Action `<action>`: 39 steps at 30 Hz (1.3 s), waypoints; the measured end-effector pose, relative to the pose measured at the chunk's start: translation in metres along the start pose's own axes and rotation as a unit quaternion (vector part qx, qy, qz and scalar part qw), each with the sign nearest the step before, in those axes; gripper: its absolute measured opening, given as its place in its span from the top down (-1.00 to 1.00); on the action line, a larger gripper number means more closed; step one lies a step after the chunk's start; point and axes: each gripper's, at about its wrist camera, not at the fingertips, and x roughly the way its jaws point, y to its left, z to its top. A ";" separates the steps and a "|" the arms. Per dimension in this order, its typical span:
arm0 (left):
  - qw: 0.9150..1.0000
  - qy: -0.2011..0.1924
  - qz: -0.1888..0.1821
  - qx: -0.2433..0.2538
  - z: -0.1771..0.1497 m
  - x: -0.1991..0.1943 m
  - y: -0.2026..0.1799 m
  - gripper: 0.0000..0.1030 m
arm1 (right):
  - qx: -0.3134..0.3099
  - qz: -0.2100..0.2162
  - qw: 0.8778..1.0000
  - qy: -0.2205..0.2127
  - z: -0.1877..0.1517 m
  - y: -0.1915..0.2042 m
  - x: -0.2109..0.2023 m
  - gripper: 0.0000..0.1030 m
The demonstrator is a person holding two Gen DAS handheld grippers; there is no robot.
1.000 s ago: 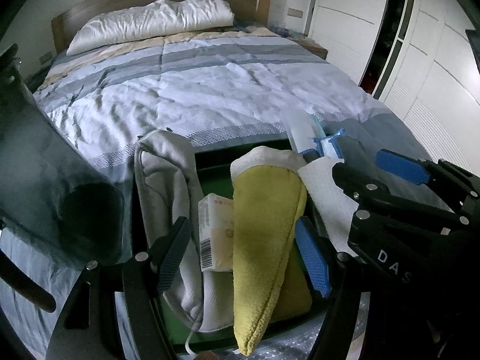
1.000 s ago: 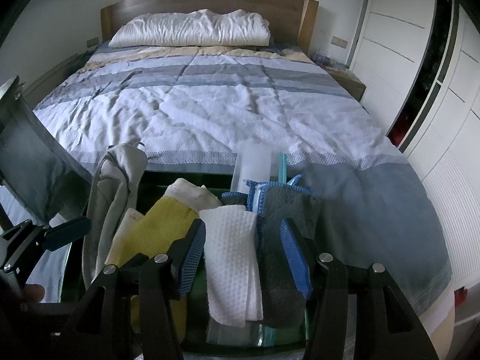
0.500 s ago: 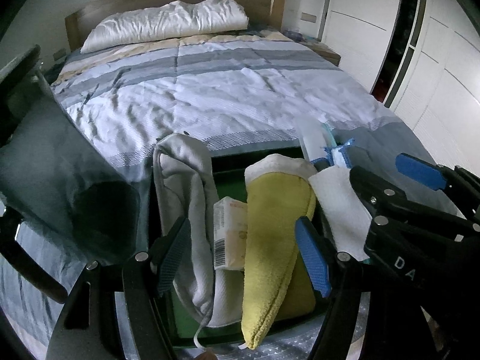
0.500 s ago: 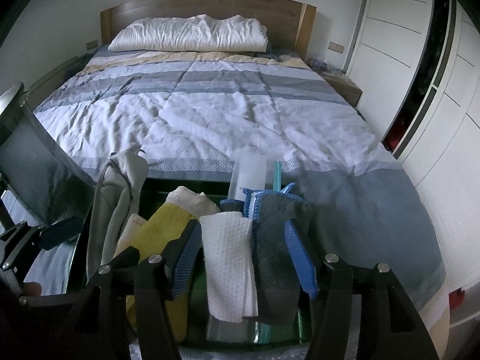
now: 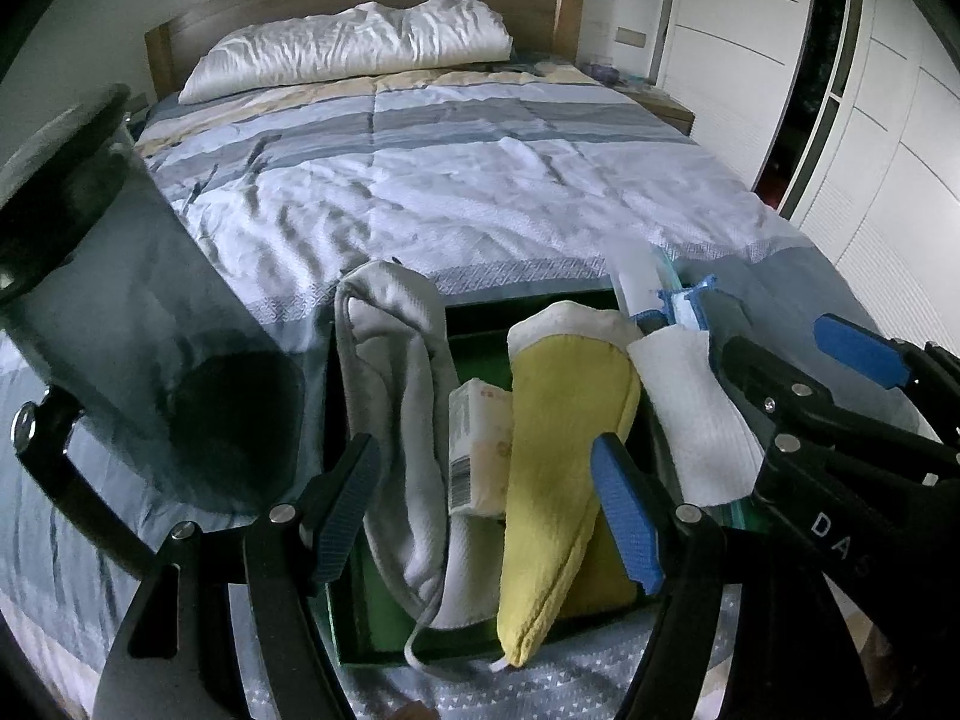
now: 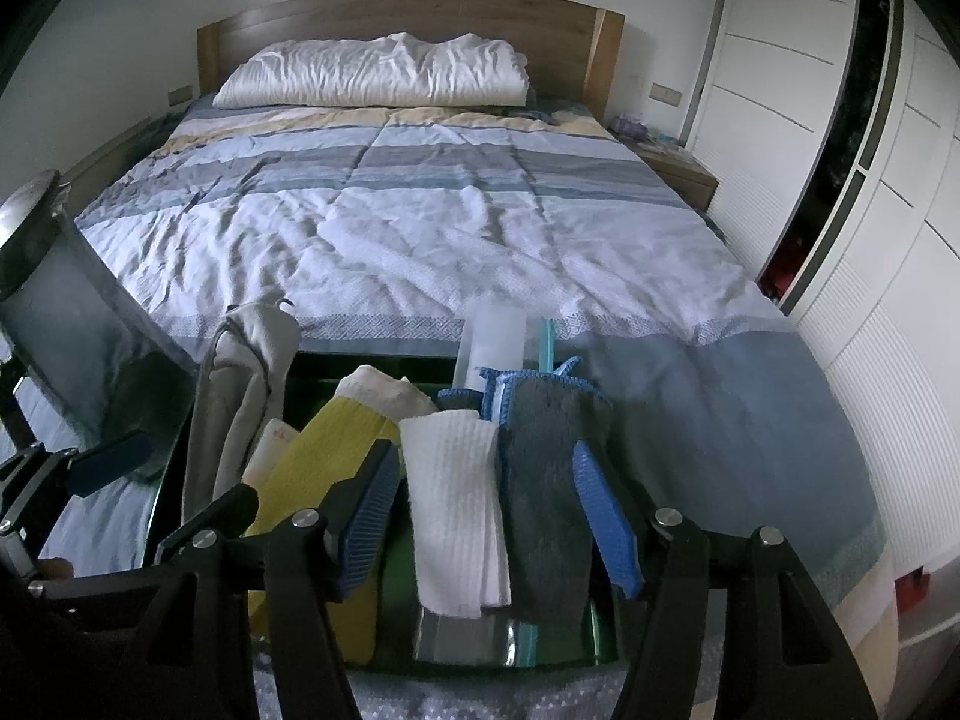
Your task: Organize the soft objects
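Observation:
An open green box point(image 5: 384, 624) lies at the foot of the bed with cloths standing on edge in it. My left gripper point(image 5: 486, 510) is open and straddles a light grey cloth point(image 5: 408, 420), a small labelled packet point(image 5: 474, 444) and a yellow cloth point(image 5: 558, 450). My right gripper point(image 6: 486, 516) has its jaws opening. A white waffle cloth point(image 6: 456, 498) and a dark grey cloth with blue trim point(image 6: 546, 468) stand between them, the left pad just clear of the white one. Each gripper shows in the other's view: the right gripper point(image 5: 798, 354) and the left gripper point(image 6: 174, 480).
A translucent white tube point(image 6: 492, 342) and a teal stick rise behind the cloths. The striped quilt point(image 6: 420, 222) stretches to a white pillow point(image 6: 372, 78) and wooden headboard. A dark panel point(image 5: 138, 324) leans at the left. White wardrobe doors point(image 6: 870, 240) line the right.
The right gripper's jaws have spread wider around the white and dark grey cloths. The left gripper has turned slightly, so its view has shifted. The cloths stay in place.

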 end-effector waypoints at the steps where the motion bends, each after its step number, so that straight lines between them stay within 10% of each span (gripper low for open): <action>1: 1.000 -0.001 0.002 0.000 0.000 -0.002 0.000 -0.33 | 0.000 0.000 1.000 0.000 -0.001 0.001 -0.002 -0.20; 21: 0.999 -0.039 0.028 0.003 -0.037 -0.053 0.027 -0.40 | 0.012 -0.027 0.999 -0.027 -0.038 0.029 -0.056 -0.38; 39: 0.996 -0.070 0.048 -0.003 -0.097 -0.128 0.083 -0.91 | 0.046 -0.030 0.998 -0.043 -0.098 0.076 -0.148 -0.90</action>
